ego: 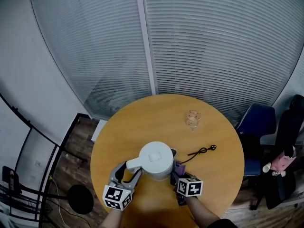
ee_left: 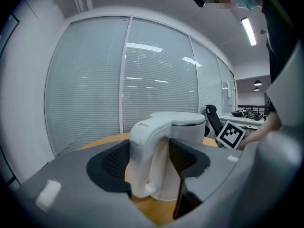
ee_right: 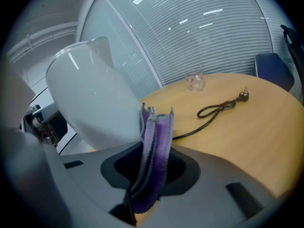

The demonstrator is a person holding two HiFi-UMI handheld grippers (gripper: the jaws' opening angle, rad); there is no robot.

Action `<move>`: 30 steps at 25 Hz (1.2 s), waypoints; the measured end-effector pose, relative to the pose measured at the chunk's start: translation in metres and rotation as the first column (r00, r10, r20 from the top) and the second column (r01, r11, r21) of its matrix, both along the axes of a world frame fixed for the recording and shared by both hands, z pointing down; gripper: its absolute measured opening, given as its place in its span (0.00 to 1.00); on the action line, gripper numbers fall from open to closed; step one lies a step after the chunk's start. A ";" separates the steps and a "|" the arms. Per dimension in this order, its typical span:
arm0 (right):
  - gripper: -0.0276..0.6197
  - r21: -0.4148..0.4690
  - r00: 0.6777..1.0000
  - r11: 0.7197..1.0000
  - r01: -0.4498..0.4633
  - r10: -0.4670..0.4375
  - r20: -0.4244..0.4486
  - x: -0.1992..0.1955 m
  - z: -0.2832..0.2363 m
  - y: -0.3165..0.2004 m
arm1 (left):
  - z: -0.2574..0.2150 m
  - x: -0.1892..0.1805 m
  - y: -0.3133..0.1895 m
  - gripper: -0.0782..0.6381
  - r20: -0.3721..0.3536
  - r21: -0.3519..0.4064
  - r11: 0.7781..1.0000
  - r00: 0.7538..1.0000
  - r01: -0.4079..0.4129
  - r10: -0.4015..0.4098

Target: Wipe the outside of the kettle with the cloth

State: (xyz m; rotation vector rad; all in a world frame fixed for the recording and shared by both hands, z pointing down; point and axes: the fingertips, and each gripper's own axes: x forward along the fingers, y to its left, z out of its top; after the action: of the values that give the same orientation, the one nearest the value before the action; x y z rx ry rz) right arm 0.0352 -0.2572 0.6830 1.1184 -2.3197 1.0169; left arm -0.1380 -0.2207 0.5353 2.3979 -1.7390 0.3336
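A white kettle stands near the front of the round wooden table. Its handle points toward me and sits between the jaws of my left gripper, which is shut on it. My right gripper is on the kettle's right side, shut on a folded purple cloth. The cloth's upper edge stands right beside the kettle's white wall; I cannot tell whether they touch. In the head view only a small purple patch of the cloth shows by the kettle's base.
A black power cord with a plug lies on the table right of the kettle. A clear glass stands farther back. A blue chair sits beyond the table's right edge. Blinds cover the glass wall behind.
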 end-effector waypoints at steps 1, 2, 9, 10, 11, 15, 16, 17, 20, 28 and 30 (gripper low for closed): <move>0.20 -0.019 1.000 1.000 0.000 0.000 -0.007 0.000 0.007 0.001 | 0.001 -0.001 0.001 0.48 0.008 -0.005 1.000 1.000 0.005 -0.005; 0.20 -0.038 1.000 0.999 0.000 0.000 -0.011 -0.001 0.014 0.003 | 0.001 -0.004 0.003 0.47 0.019 -0.010 1.000 1.000 0.014 -0.014; 0.20 -0.120 1.000 0.993 0.004 -0.007 -0.029 0.001 0.034 0.003 | 0.009 -0.014 0.003 0.34 0.060 -0.042 0.998 0.997 0.053 -0.051; 0.20 -0.123 1.000 0.992 0.005 -0.009 -0.028 0.001 0.034 0.005 | 0.009 -0.015 0.002 0.34 0.069 -0.040 0.998 0.996 0.056 -0.053; 0.20 -0.126 1.000 0.992 0.005 -0.009 -0.026 0.000 0.034 0.006 | 0.010 -0.016 0.001 0.33 0.077 -0.038 0.998 0.996 0.056 -0.053; 0.20 -0.132 1.000 0.991 -0.018 0.017 -0.012 0.004 0.028 0.012 | 0.010 -0.021 -0.006 0.33 0.107 -0.032 0.999 0.994 0.021 -0.018; 0.20 -0.121 1.000 0.992 -0.028 0.028 -0.004 0.006 0.021 0.012 | 0.010 -0.022 -0.009 0.33 0.118 -0.030 1.000 0.993 0.009 -0.006; 0.20 -0.104 0.999 0.994 -0.038 0.039 0.010 0.007 0.012 0.012 | 0.010 -0.024 -0.011 0.33 0.128 -0.027 1.000 0.992 -0.001 0.005; 0.20 -0.027 0.995 0.998 -0.055 0.057 0.081 0.010 -0.027 0.007 | 0.011 -0.030 -0.019 0.33 0.151 -0.020 0.999 0.988 -0.025 0.028; 0.20 0.171 0.967 0.983 -0.073 0.028 0.252 0.013 -0.144 -0.014 | 0.013 -0.035 -0.044 0.32 0.179 -0.015 0.995 0.979 -0.094 0.095; 0.20 0.189 0.962 0.980 -0.067 0.013 0.273 0.012 -0.160 -0.015 | 0.014 -0.035 -0.051 0.31 0.174 -0.023 0.995 0.980 -0.093 0.096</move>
State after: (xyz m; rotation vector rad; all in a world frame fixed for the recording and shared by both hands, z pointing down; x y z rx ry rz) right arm 0.0471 -0.2718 0.5233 1.1664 -2.6746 1.0289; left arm -0.1731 -0.2718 0.5497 2.5139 -1.6866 0.5845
